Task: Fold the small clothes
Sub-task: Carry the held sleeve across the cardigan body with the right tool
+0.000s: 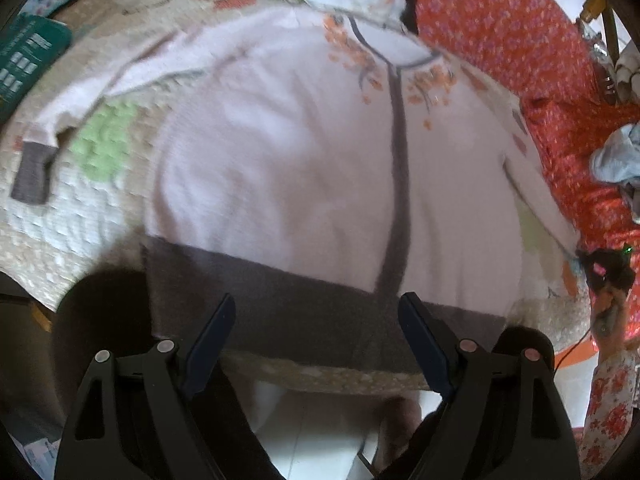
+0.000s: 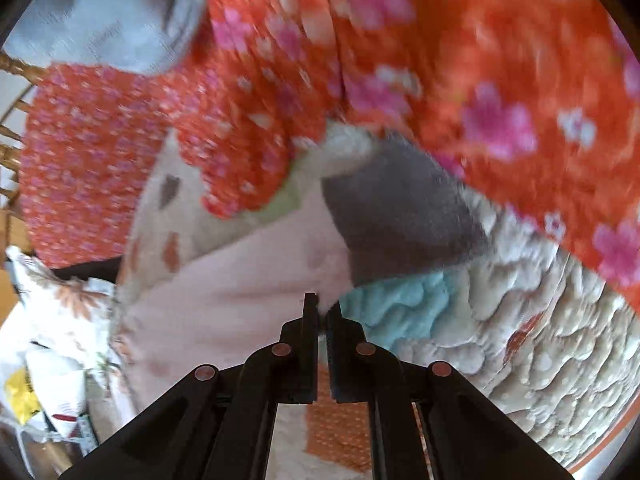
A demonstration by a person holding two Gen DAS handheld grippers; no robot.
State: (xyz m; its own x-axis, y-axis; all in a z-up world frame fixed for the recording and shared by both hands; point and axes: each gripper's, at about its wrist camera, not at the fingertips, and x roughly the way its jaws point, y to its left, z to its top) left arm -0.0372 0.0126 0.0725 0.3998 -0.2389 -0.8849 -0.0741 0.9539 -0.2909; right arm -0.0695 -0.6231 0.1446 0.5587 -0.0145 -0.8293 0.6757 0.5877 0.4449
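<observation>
Cardigan [image 1: 304,168] flat; hem toward camera

One cardigan [image 1: 280,152] — two grippers.

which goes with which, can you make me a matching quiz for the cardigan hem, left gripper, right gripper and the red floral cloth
Things:
1. hem
2. left gripper
3. right gripper
4. red cloth

States or places:
A. shut on the cardigan's sleeve
B. open, above the cardigan's bottom edge
C. grey band
D. beside the cardigan, on its right in the left wrist view

Pairs: 1-C, 2-B, 3-A, 4-D
</observation>
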